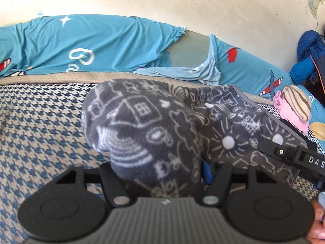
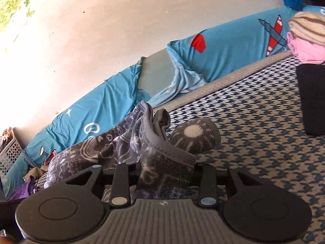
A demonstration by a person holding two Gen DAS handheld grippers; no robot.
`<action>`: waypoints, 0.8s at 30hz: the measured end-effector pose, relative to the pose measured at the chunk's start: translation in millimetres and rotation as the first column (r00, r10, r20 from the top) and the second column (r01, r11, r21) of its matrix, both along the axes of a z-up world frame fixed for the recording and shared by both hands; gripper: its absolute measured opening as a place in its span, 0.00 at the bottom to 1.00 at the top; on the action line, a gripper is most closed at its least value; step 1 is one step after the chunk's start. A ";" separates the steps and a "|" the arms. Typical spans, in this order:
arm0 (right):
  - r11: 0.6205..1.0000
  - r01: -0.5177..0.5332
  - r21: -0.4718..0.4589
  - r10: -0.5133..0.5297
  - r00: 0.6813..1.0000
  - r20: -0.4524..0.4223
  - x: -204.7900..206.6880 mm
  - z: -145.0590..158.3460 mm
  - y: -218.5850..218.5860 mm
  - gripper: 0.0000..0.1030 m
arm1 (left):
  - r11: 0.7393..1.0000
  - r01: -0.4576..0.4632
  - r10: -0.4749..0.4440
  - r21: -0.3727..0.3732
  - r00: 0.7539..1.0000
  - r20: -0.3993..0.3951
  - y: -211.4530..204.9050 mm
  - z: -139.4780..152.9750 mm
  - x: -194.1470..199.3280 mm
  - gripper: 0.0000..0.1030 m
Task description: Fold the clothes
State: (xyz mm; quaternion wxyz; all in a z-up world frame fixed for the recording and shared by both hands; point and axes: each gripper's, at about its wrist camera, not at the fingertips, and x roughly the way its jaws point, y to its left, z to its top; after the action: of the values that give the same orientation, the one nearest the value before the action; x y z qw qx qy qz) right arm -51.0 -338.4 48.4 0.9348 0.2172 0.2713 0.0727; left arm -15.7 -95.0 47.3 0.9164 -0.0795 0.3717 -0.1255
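We hold the fleece (image 1: 162,126) in both grippers, each clamped on bunched fabric: left gripper (image 1: 165,174), right gripper (image 2: 162,174). It hangs over the houndstooth mat (image 1: 40,122), long axis 9-to-3 between us. Folded pile (image 2: 308,40) at 2 o'clock, right side nearer

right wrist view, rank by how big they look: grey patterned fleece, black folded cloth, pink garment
1. grey patterned fleece, though it sits closest to the camera, which inflates it
2. black folded cloth, cut off by the frame edge
3. pink garment
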 end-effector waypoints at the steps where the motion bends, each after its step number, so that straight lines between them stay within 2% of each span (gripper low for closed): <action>1: 1.000 -0.012 0.001 0.012 1.000 0.002 0.5 0.3 4.9 0.32 | 1.000 -0.005 0.005 0.005 1.000 0.003 5.0 1.1 -1.6 0.60; 14: 0.992 -0.129 -0.002 0.129 0.991 -0.021 12.9 -7.8 71.0 0.32 | 0.994 -0.100 0.100 0.044 0.995 -0.013 72.5 6.6 -13.2 0.60; 24: 0.979 -0.204 -0.005 0.203 0.977 -0.058 22.1 -20.9 113.3 0.32 | 0.985 -0.158 0.161 0.074 0.986 -0.035 113.2 -1.0 -22.5 0.60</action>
State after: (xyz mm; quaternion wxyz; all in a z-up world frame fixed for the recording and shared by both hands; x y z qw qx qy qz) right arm -28.9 -225.1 27.5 0.9155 0.1850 0.3192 0.1603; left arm -38.2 18.3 46.4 0.9179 -0.0790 0.3871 -0.0368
